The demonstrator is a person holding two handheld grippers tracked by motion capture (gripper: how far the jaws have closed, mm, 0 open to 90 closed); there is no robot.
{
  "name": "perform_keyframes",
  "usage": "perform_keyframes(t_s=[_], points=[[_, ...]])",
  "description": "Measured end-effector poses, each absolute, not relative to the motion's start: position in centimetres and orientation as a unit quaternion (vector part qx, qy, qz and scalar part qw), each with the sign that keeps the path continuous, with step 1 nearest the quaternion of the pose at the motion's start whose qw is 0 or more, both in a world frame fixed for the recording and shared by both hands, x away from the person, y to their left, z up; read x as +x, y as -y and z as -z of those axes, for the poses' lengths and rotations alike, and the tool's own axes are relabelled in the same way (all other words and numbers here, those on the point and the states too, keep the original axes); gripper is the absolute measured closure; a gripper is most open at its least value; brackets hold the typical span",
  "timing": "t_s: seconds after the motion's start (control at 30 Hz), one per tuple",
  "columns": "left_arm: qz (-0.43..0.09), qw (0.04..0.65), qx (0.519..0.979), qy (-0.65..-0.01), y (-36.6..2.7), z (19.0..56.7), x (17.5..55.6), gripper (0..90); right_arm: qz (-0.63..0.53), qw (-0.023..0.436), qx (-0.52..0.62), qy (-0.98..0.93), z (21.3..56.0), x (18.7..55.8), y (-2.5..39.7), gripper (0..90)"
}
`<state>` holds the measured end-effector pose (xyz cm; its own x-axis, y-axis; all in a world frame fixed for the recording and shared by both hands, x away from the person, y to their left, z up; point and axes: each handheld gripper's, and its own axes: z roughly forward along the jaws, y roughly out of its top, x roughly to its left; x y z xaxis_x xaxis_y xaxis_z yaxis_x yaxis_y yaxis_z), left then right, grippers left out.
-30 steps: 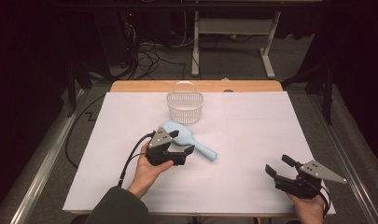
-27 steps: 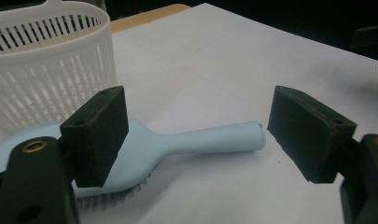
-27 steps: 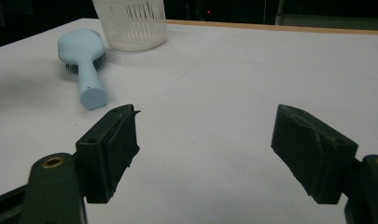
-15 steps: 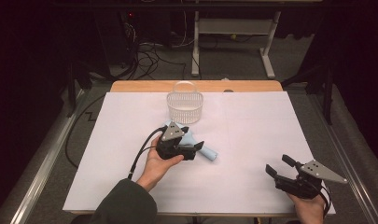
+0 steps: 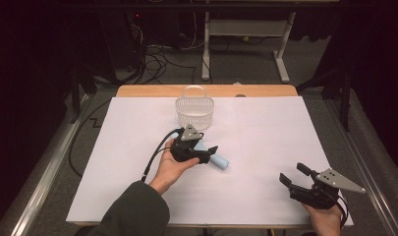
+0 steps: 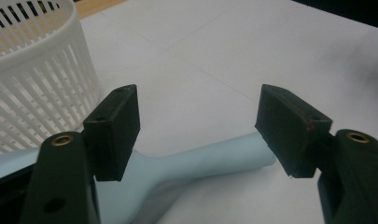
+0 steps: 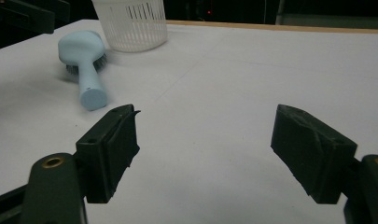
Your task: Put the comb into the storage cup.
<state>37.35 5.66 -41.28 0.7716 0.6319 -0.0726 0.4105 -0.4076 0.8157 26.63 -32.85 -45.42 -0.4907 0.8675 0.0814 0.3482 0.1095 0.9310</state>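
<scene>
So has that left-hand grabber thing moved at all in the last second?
Yes. The left gripper has slid forward and to the right, closer to the white basket, and now stands open over the blue brush's handle.

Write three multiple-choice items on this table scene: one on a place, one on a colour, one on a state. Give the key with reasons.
1. Where does the white basket stand?
A. at the table's far edge
B. beside the right gripper
C. on the floor

2. What colour is the brush?
A. red
B. pale blue
C. black

3. How do the left gripper's jaws stand?
A. shut on the basket
B. shut on nothing
C. open over the brush handle

Key: 1 A, the high view shows it near the far edge. 2 B, both gripper views show pale blue. 3 C, a wide gap shows with the handle below.
</scene>
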Motion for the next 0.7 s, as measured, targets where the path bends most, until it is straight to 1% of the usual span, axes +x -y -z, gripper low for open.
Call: perform_keyframes(t_s=[0.07, 0.17, 0.2, 0.23, 0.37, 0.43, 0.47, 0.57, 0.7], points=[[-0.111, 0.433, 0.836, -0.318, -5.6, 41.3, 37.7, 36.4, -0.506, 0.256, 0.434, -0.700, 45.4, 26.6, 32.9, 23.3], [-0.104, 0.419, 0.843, -0.322, -5.4, 41.2, 38.0, 39.6, -0.506, 0.256, 0.434, -0.700, 45.4, 26.6, 32.9, 23.4], [-0.101, 0.415, 0.844, -0.323, -5.3, 41.2, 38.1, 39.6, -0.506, 0.256, 0.434, -0.700, 45.4, 26.6, 32.9, 23.4], [-0.098, 0.411, 0.846, -0.325, -5.2, 41.1, 38.2, 42.4, -0.507, 0.255, 0.435, -0.699, 45.4, 26.6, 32.9, 23.4], [-0.094, 0.390, 0.856, -0.326, -4.9, 40.8, 38.6, 46.8, -0.507, 0.255, 0.435, -0.699, 45.4, 26.6, 32.9, 23.4], [-0.092, 0.368, 0.865, -0.328, -4.5, 40.7, 38.9, 48.4, -0.507, 0.255, 0.434, -0.700, 45.4, 26.7, 32.9, 23.4], [-0.093, 0.356, 0.870, -0.328, -4.3, 40.7, 39.2, 51.1, -0.507, 0.254, 0.434, -0.700, 45.4, 26.7, 32.9, 23.4], [-0.089, 0.351, 0.873, -0.328, -4.1, 40.7, 39.4, 56.6, -0.507, 0.254, 0.434, -0.700, 45.4, 26.7, 32.9, 23.4], [-0.060, 0.326, 0.882, -0.335, -3.2, 40.8, 40.2, 60.5, -0.507, 0.253, 0.434, -0.700, 45.4, 26.7, 32.9, 23.4]])
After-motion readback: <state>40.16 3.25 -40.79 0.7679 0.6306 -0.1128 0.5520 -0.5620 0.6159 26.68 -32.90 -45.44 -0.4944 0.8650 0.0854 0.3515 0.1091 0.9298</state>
